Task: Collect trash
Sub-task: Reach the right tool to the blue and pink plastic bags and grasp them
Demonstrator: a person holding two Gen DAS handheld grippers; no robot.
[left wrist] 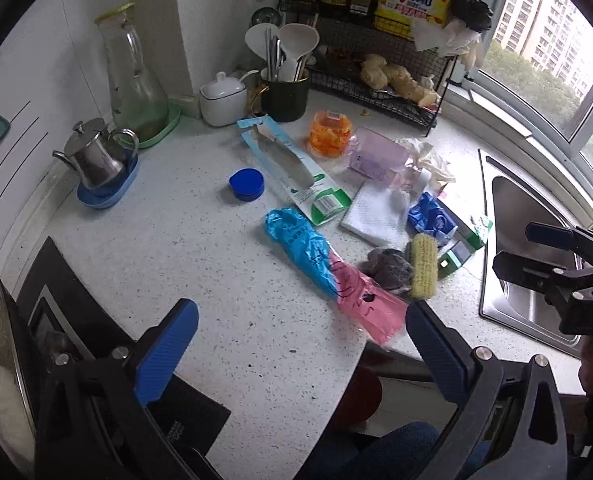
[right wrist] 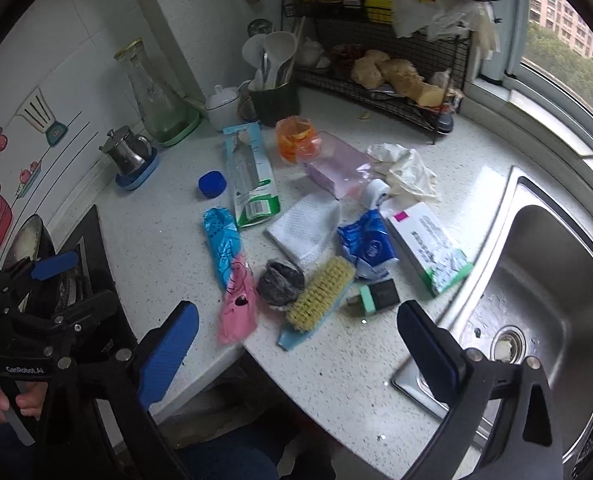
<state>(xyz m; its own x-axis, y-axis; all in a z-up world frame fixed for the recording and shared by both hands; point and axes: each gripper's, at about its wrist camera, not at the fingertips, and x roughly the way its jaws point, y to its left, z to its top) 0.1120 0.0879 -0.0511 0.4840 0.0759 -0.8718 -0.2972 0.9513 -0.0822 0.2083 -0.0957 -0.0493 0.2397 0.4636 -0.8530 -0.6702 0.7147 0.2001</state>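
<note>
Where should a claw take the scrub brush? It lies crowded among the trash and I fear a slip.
Grip the scrub brush across its narrow width at mid-length, coming from above. It lies flat, bristles sideways, with the steel wool against one long side, so probably nudge it clear first.

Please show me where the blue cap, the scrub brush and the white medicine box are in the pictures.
blue cap [left wrist: 246, 183]: left wrist view, on its flat top.
scrub brush [right wrist: 321, 293]: right wrist view, on the yellow bristles.
white medicine box [right wrist: 424, 236]: right wrist view, on its top face.
</note>
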